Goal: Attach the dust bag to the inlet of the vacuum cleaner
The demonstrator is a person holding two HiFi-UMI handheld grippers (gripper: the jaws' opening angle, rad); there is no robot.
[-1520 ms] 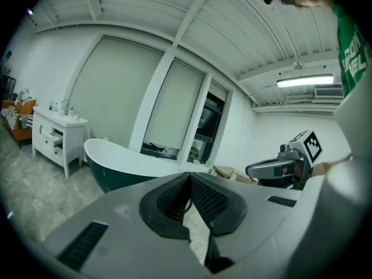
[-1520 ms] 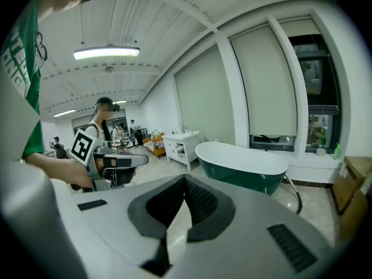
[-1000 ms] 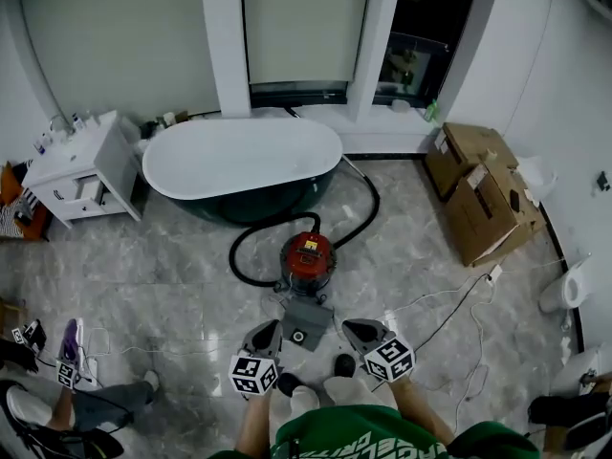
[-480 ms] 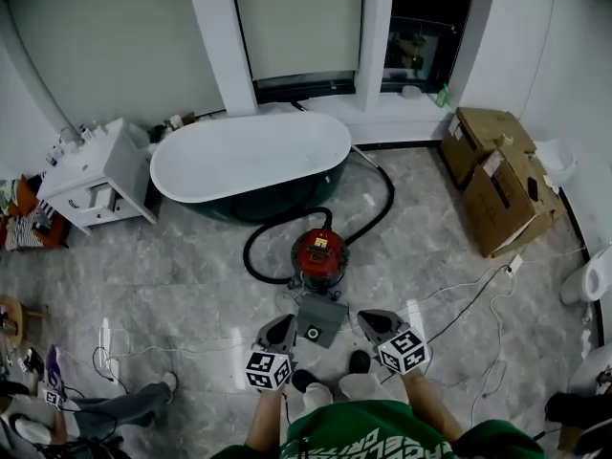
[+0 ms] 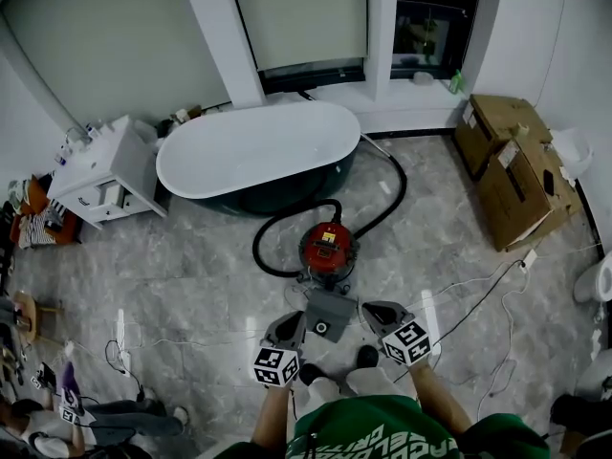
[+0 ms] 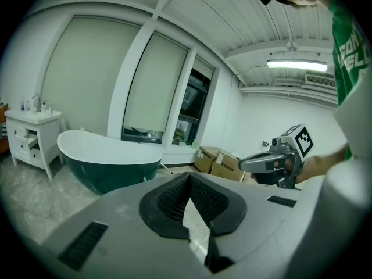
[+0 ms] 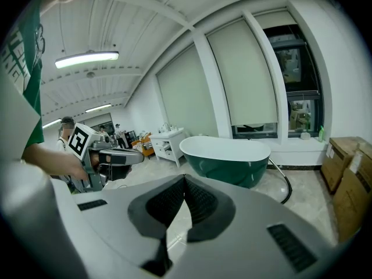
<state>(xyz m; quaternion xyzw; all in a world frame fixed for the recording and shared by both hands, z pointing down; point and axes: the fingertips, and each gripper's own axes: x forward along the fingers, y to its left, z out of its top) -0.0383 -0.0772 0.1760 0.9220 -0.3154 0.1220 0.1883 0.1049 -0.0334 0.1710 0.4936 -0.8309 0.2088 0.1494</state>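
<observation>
The red vacuum cleaner (image 5: 328, 247) stands on the marble floor in front of the bathtub. Just in front of it, the grey dust bag (image 5: 330, 316) lies flat on the floor, its round opening facing up. In the head view my left gripper (image 5: 285, 330) hovers left of the bag and my right gripper (image 5: 382, 314) right of it. Neither touches the bag. In the left gripper view the left gripper (image 6: 189, 176) has its jaws meeting at the tips around nothing. The right gripper (image 7: 185, 178) looks the same in its own view.
A black hose (image 5: 277, 232) loops from the vacuum toward the white and green bathtub (image 5: 253, 156). Cardboard boxes (image 5: 516, 161) stand at the right, a white cabinet (image 5: 100, 172) at the left. Thin cables (image 5: 469, 290) cross the floor. A person's legs (image 5: 115, 417) show at the lower left.
The head view has drifted, so the vacuum and bag sit slightly right and higher. Both grippers hold the same pose on either side of the bag.
</observation>
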